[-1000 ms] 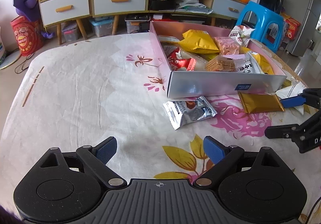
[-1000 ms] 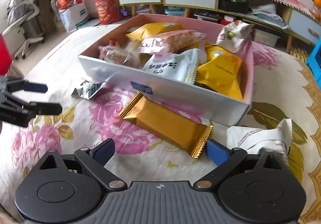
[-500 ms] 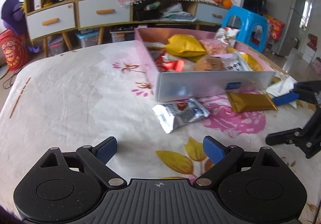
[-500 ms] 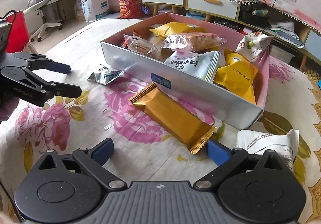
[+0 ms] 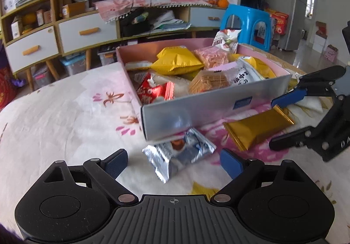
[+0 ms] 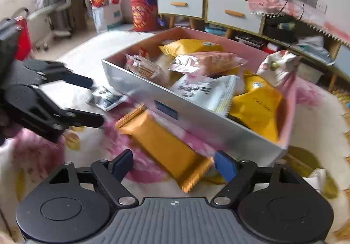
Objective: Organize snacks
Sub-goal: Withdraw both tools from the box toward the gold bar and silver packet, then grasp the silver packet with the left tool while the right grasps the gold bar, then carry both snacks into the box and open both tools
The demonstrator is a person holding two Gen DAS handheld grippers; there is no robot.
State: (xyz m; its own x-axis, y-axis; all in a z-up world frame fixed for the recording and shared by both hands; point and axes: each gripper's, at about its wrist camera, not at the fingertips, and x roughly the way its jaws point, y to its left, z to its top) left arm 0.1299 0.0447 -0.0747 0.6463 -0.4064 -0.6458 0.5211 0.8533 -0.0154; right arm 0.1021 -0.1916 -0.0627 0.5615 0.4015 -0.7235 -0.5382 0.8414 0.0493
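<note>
Now both grippers are closing in on the loose snacks lying on the flower-patterned desk, just outside the near silver wall of the snack box [image 5: 218, 106]. The right gripper [image 6: 174, 164] has the gold wafer pack [image 6: 166, 145] lying between its blue pads; its jaws have just been closing but still stand apart from the wrapper, nothing pinched yet. The left gripper [image 5: 174, 162] is wide, also easing inward, with the silver packet [image 5: 179, 154] lying just ahead of its fingertips, close to the box's near corner.

To do this well, I would sink each gripper until the pads straddle the pack's narrow width, then close on the body rather than the crimped end, which would likely slip. Lift clear of the box wall before carrying over, and drop into a gap among the packs already inside.
</note>
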